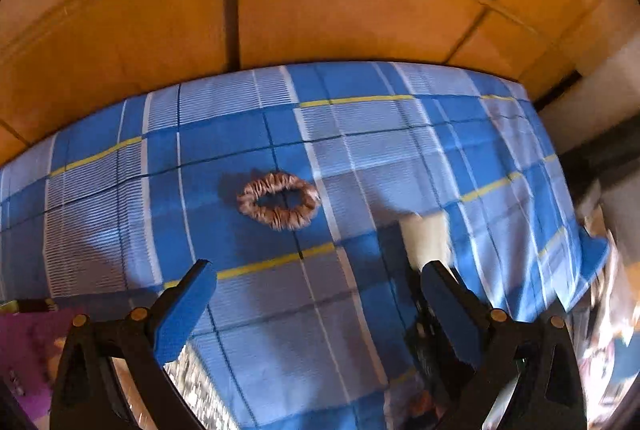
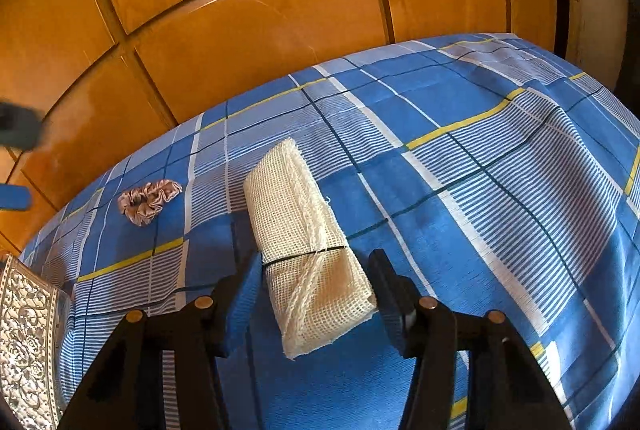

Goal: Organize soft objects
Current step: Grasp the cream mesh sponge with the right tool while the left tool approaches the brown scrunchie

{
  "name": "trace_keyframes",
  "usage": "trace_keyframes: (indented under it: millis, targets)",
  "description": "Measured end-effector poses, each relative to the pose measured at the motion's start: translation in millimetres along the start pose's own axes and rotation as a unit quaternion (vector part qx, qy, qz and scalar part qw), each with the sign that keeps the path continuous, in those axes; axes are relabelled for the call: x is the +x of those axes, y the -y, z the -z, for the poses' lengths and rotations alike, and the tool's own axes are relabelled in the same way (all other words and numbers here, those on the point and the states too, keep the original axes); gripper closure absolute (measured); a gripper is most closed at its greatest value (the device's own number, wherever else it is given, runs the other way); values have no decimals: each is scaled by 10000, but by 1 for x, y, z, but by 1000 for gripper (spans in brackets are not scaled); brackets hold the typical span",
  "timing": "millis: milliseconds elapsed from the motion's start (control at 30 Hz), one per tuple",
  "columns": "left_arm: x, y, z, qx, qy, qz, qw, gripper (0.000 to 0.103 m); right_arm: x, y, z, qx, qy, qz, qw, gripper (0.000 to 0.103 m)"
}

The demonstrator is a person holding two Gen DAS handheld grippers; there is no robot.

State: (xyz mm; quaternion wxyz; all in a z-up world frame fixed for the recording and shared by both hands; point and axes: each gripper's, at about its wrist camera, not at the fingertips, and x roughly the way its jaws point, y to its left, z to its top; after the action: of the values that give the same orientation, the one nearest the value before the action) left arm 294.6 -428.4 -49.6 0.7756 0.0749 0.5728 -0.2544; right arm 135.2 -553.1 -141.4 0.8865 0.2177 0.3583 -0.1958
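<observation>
A wooden wardrobe fills the background, and in front of it lies a bed under a blue checked sheet. At the sheet's left edge sits a silver embossed tray; whether it is the place for the soft things I cannot tell.

On the sheet lie two soft things. The larger is a cream mesh roll, bound by a thin dark band. The right gripper straddles its near half: the left pad touches the roll's side at the band, while the right pad appears just beside it with a sliver of sheet showing, so the grip looks partial at best and the roll seems to rest on the sheet.

The smaller is a pinkish striped scrunchie, lying flat as an open ring near the sheet's middle, well left of the roll. The left gripper hangs above the sheet with jaws wide apart and nothing between them, the scrunchie ahead of it, not yet reached.

Judging from this, the task is early: neither thing has been put anywhere, and both remain to be lifted and placed.
</observation>
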Motion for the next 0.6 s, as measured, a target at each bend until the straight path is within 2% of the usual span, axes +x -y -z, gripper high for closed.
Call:
trace_keyframes:
  millis: [133, 233, 400, 533, 600]
  targets:
    - [34, -5, -16, -69, -231, -274, 9993, 0, 3, 0, 0, -59, 47, 58, 10000, 48]
    - [58, -9, -24, -39, -427, -349, 9985, 0, 5, 0, 0, -95, 66, 84, 9999, 47]
    - [79, -12, -31, 130, -301, -739, 9967, 0, 5, 4, 0, -8, 113, -13, 9999, 47]
    - [87, -9, -37, 302, -220, -776, 9963, 0, 6, 3, 0, -16, 125, -6, 9999, 47]
    - [95, -7, -37, 299, -339, -717, 9964, 0, 6, 3, 0, -9, 136, -17, 9999, 47]
